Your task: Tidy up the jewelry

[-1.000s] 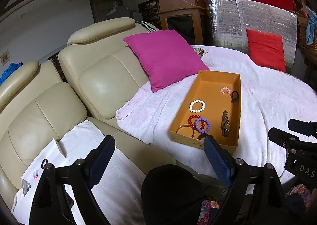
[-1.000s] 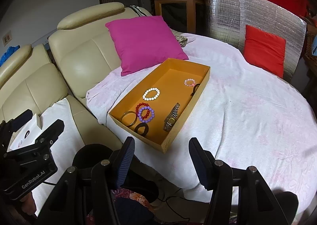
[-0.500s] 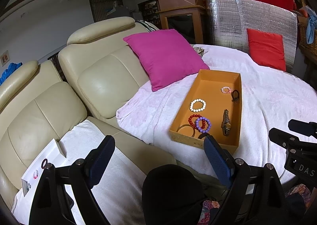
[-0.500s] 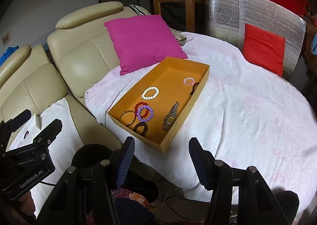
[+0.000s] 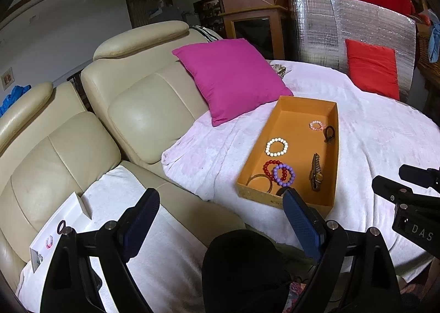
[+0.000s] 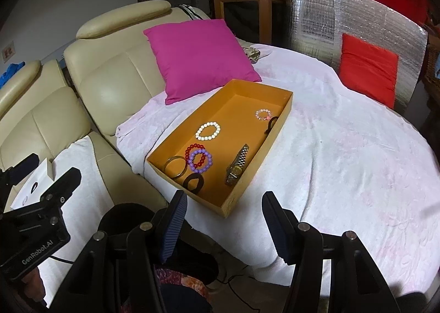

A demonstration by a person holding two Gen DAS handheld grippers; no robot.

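Jewelry (image 6: 203, 160) lies loose in the orange box (image 6: 255, 172) at frame centre; a white card (image 5: 59, 226), lower left, bears some. Both claws, left (image 5: 220, 219) and right (image 6: 224, 219), gape wide and empty, so either sorting stage fits.

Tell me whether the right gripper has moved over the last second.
Yes, slightly. In the right wrist view the orange box and pink pillow have drifted a little up-left, so the right gripper has shifted slightly, staying open.
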